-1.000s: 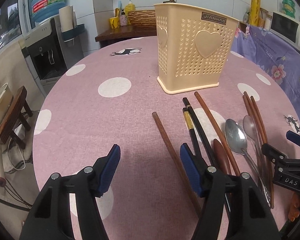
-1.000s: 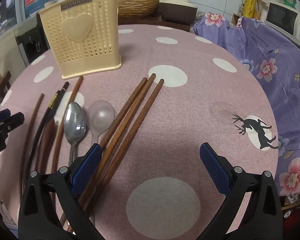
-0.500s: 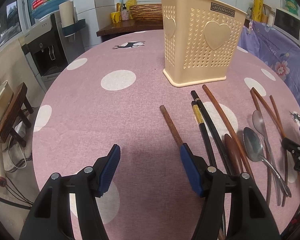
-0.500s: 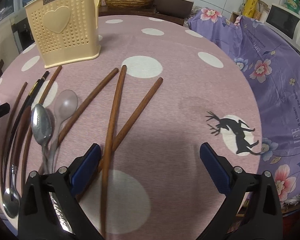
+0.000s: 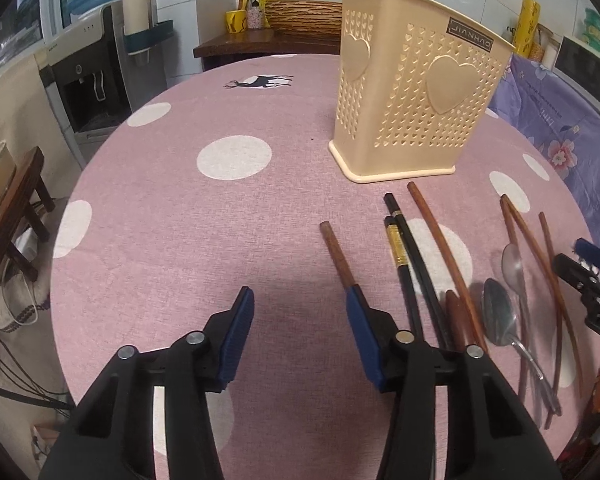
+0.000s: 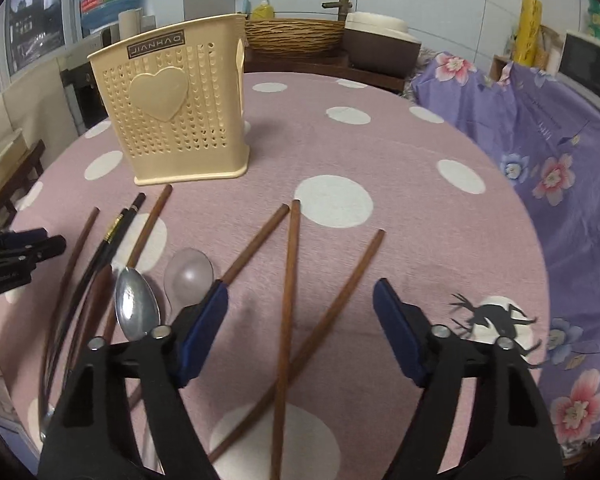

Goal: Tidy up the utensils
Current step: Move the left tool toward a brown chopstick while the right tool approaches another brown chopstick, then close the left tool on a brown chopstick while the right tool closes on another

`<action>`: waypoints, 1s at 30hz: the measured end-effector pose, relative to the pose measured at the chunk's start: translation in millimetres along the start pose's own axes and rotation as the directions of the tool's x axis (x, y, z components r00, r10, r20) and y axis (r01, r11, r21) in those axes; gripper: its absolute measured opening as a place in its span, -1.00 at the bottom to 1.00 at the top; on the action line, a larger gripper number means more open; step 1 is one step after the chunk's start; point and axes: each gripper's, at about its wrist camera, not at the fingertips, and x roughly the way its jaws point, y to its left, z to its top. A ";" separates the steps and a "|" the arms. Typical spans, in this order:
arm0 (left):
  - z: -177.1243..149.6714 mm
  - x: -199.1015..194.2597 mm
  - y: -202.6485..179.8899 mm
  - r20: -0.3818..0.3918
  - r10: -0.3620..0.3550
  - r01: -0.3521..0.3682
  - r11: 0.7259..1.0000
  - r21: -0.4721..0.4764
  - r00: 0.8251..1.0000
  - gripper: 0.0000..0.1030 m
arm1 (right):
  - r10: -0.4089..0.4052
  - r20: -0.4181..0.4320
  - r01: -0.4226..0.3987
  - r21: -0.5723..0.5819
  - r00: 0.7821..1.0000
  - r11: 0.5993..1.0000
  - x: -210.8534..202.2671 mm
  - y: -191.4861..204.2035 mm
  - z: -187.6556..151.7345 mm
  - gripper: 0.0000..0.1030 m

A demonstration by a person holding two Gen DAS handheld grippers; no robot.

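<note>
The right gripper (image 6: 300, 320) has just been narrowing, its jaws still apart, two brown chopsticks (image 6: 286, 312) crossing loosely between them; the left gripper (image 5: 300, 328), also just narrowing, holds nothing, one brown chopstick (image 5: 336, 252) beside its right pad; spoons (image 6: 136, 308) and black chopsticks (image 5: 404, 248) lie nearer than the basket (image 5: 416, 96); the basket stands upright beyond on the spotted tablecloth (image 5: 180, 220).

Both the left gripper (image 5: 300, 336) and the right gripper (image 6: 300, 328) are showing matte black angular arms. Ribbed blue pads (image 5: 236, 336) are lining each finger, and silver screws (image 6: 160, 332) are gleaming at the joints.
</note>
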 end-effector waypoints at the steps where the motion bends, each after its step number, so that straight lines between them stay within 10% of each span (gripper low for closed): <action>1: 0.7 0.9 -2.2 -0.001 0.001 -0.001 1.000 0.002 1.000 -0.14 | 0.007 -0.004 -0.007 0.006 1.000 1.000 2.4 -0.9 2.3 0.23; 30: 15.5 24.5 -34.7 -0.063 0.061 -0.057 0.996 0.071 0.996 -0.42 | 0.049 -0.143 -0.041 0.060 0.989 0.997 54.9 -3.6 31.3 -0.48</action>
